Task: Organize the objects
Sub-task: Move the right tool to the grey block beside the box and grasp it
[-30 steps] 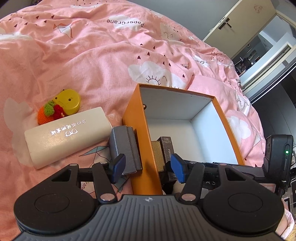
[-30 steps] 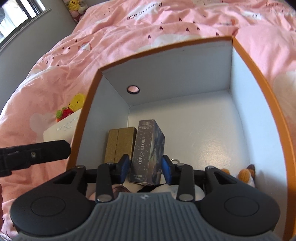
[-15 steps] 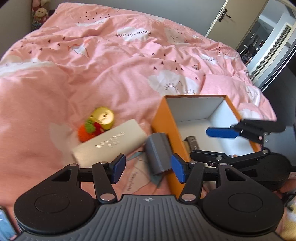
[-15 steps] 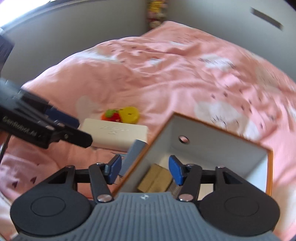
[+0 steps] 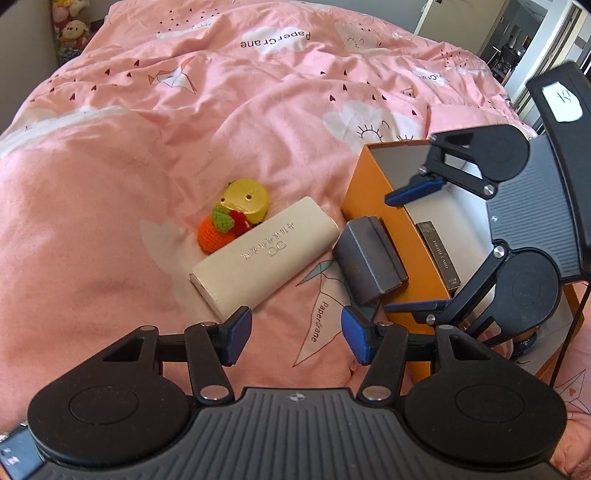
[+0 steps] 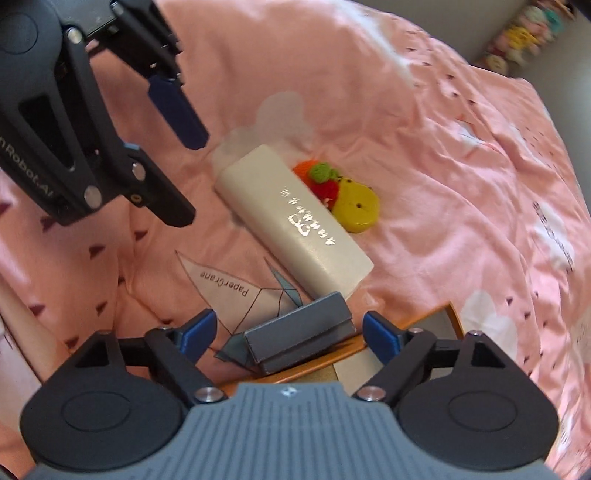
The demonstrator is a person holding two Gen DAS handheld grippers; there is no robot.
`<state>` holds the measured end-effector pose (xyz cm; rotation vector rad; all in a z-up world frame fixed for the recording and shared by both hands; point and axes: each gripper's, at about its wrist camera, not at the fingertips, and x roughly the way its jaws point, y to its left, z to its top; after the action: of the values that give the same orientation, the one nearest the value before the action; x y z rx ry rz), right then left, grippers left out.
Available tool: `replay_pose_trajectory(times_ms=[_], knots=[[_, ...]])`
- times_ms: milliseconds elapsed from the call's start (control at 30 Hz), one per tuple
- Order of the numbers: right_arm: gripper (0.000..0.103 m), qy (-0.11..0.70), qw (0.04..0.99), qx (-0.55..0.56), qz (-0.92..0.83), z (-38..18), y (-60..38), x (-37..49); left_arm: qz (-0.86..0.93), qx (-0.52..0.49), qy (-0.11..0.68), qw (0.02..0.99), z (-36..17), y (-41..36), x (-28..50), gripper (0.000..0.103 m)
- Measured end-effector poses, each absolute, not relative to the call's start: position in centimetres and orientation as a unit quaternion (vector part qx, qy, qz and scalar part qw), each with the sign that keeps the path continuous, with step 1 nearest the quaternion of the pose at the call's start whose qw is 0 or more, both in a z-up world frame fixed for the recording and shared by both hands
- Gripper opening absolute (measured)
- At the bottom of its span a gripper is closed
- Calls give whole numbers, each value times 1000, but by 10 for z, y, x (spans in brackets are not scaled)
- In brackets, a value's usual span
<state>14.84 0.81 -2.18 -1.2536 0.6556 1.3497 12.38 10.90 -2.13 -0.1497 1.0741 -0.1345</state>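
Lying just ahead of the right gripper [image 6: 284,334], the grey box [image 6: 299,334] leans on the orange box [image 5: 406,236], long axis across the just-widened, empty jaws. Left gripper [image 5: 291,334] farther off, jaws apart, empty.

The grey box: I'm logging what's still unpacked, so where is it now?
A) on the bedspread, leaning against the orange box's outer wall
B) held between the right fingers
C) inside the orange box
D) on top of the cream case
A: the grey box rests on the pink bedspread against the orange box outer wall.

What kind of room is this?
Most likely a bedroom. A pink quilt with clouds and paper cranes covers a bed, plush toys sit in the corner, and a door stands behind.
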Motion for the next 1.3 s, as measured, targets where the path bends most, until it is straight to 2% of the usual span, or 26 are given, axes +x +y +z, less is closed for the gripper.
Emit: replay_pose_trajectory(times_ms=[200, 400, 533, 867, 1300], knots=[[88, 248, 500, -602, 571, -40, 22, 143, -48, -57, 507, 858, -37, 93, 130, 66], [88, 257, 469, -626, 568, -56, 31, 146, -34, -69, 496, 865, -44, 88, 131, 66], [88, 250, 464, -630, 570, -60, 34, 146, -27, -75, 500, 862, -51, 87, 130, 66], [81, 254, 450, -646, 562, -68, 36, 147, -27, -82, 498, 863, -52, 87, 129, 66], [80, 217, 464, -635, 578, -41, 28, 137, -47, -76, 486, 870, -38, 88, 128, 66]])
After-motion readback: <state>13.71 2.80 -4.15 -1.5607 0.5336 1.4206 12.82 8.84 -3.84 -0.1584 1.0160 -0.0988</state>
